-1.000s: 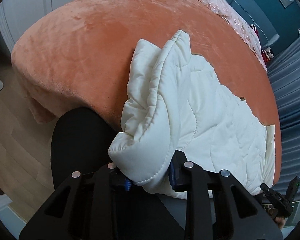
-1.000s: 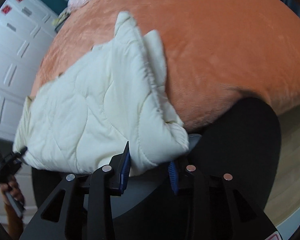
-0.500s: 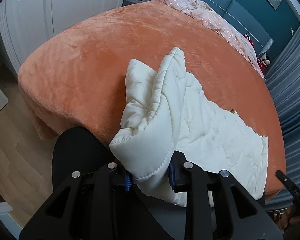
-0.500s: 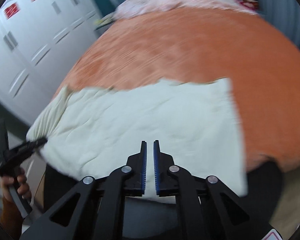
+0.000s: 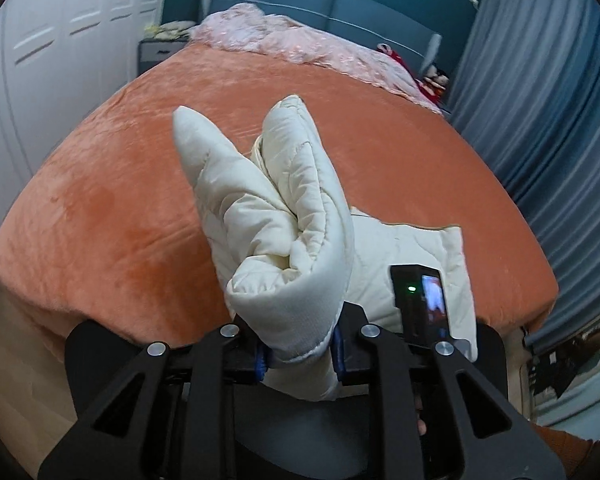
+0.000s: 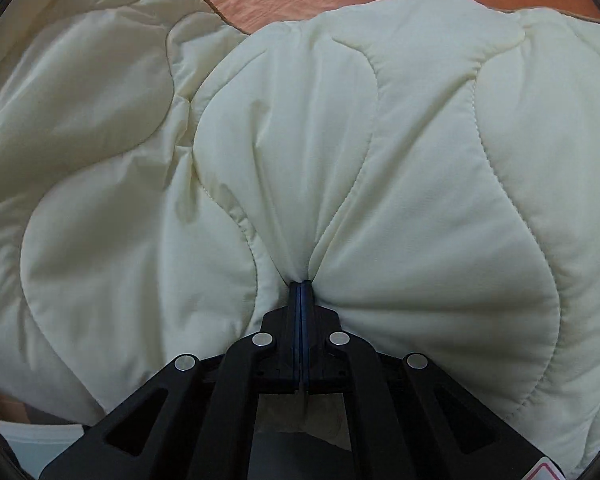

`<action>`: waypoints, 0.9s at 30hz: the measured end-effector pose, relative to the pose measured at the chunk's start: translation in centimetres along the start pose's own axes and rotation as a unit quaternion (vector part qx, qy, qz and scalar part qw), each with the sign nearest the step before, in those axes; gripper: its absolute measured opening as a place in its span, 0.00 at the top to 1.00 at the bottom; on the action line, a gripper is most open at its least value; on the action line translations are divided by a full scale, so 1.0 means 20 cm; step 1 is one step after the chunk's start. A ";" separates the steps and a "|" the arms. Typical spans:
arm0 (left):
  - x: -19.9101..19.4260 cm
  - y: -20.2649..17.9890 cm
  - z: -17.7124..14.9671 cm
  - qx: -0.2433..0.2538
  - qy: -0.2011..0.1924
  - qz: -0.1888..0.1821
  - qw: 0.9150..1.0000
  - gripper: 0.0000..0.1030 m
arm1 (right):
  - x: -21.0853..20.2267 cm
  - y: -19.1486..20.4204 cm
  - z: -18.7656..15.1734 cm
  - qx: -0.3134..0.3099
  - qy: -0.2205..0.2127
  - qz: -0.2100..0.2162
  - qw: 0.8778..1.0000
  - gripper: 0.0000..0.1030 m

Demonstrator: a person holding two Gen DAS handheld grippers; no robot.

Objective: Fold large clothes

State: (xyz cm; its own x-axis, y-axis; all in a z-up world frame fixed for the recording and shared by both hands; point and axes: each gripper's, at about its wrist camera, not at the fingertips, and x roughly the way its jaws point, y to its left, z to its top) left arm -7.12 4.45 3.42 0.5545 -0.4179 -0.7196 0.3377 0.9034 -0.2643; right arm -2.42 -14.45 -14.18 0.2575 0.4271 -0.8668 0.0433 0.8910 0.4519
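A cream quilted garment (image 5: 284,216) lies on the orange bed (image 5: 120,184) near its front edge. My left gripper (image 5: 300,354) is shut on a thick folded corner of it and holds it lifted, two puffy folds standing up. The rest lies flat to the right (image 5: 412,256). The right gripper's body with a lit screen (image 5: 420,300) shows over that flat part. In the right wrist view the garment (image 6: 380,160) fills the frame. My right gripper (image 6: 301,286) is shut, its tips pressed into the fabric, which puckers around them.
A pink ruffled bedspread (image 5: 300,44) lies at the far end by the blue headboard (image 5: 308,4). White wardrobe doors (image 5: 40,40) stand on the left, grey-blue curtains (image 5: 540,120) on the right. Wood floor (image 5: 12,380) lies below the bed's near edge.
The right gripper let go of its corner, shut, and moved down onto the garment's flat part. The left gripper raised its folded corner and tilted up toward the headboard.
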 end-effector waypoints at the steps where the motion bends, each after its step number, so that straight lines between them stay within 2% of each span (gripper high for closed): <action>1: 0.02 -0.07 0.01 0.016 0.002 -0.014 1.000 0.79 | -0.04 -0.01 -0.01 0.007 -0.002 0.011 1.000 1.00; 4: 0.11 -0.28 0.03 0.062 0.020 -0.044 0.997 0.79 | -0.25 -0.09 -0.04 0.028 -0.034 0.037 0.998 1.00; 6: 0.20 -0.40 0.02 0.088 0.033 -0.055 0.994 0.79 | -0.44 -0.19 -0.09 0.044 -0.065 0.030 0.996 1.00; 9: 0.35 -0.54 -0.03 0.100 0.066 -0.074 0.990 0.79 | -0.68 -0.35 -0.17 0.055 -0.105 -0.024 0.993 0.90; 12: 0.53 -0.62 -0.11 0.109 0.111 -0.084 0.984 0.79 | -0.85 -0.45 -0.24 0.057 -0.127 -0.073 0.988 0.90; 15: 0.66 -0.67 -0.19 0.123 0.142 -0.080 0.979 0.79 | -0.94 -0.50 -0.27 0.066 -0.141 -0.064 0.986 0.90; 17: 0.72 -0.70 -0.22 0.135 0.152 -0.072 0.976 0.78 | -0.97 -0.51 -0.24 0.069 -0.151 -0.047 0.985 0.86; 18: 0.74 -0.70 -0.24 0.133 0.156 -0.069 0.976 0.77 | -1.00 -0.51 -0.22 0.071 -0.155 -0.035 0.985 0.80; 19: 0.73 -0.71 -0.24 0.132 0.156 -0.071 0.976 0.75 | -1.01 -0.51 -0.19 0.072 -0.159 -0.019 0.984 0.68; 21: 0.67 -0.69 -0.21 0.126 0.141 -0.078 0.979 0.69 | -0.99 -0.48 -0.06 0.075 -0.165 0.003 0.983 0.54; 23: 0.58 -0.66 -0.19 0.128 0.123 -0.084 0.981 0.61 | -0.97 -0.43 0.04 0.060 -0.166 0.018 0.984 0.49; 25: 0.47 -0.61 -0.16 0.118 0.103 -0.087 0.984 0.51 | -0.92 -0.38 0.13 0.046 -0.161 0.016 0.986 0.41; 27: 0.37 -0.52 -0.12 0.093 0.088 -0.087 0.988 0.47 | -0.86 -0.33 0.22 0.040 -0.148 0.017 0.988 0.40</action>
State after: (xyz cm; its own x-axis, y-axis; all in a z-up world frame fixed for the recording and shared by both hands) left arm -8.42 -7.91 -0.78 0.3407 -0.5281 -0.7779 0.5597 0.7787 -0.2835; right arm -2.88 -28.31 -1.30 0.5304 0.3828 -0.7564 0.1020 0.8570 0.5052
